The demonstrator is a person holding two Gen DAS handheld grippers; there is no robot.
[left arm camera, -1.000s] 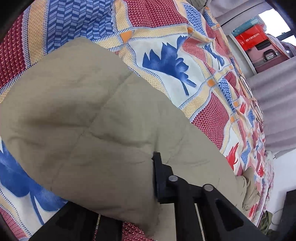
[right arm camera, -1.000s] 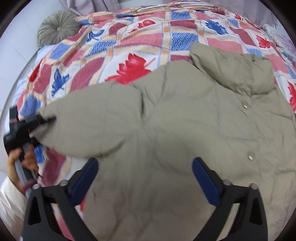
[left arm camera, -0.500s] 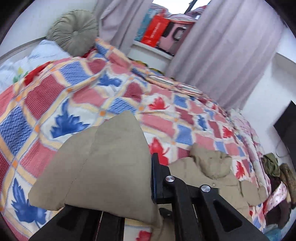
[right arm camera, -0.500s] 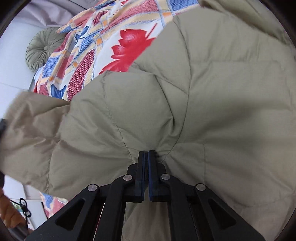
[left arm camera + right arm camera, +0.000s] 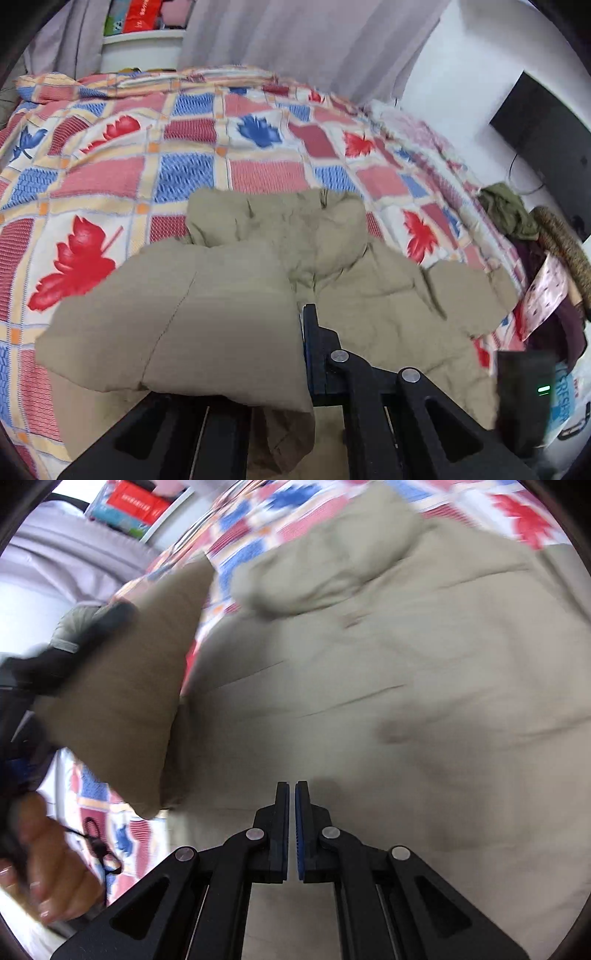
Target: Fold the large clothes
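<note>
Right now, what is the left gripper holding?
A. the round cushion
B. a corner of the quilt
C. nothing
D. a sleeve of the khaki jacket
D: the left gripper is shut on the sleeve, held up over the jacket on the quilt.

Matt quilted cloth jacket (image 5: 369,295), woven bedspread (image 5: 184,173)

Definitely somebody's bedroom – a big bed with a patchwork bedspread (image 5: 258,162) covered in red and blue maple leaves takes up most of it. Long greyish curtains (image 5: 295,37) hang behind, a black TV screen (image 5: 546,140) is on the white wall, and a heap of clothes (image 5: 517,221) sits beside the bed – very lived-in.
</note>
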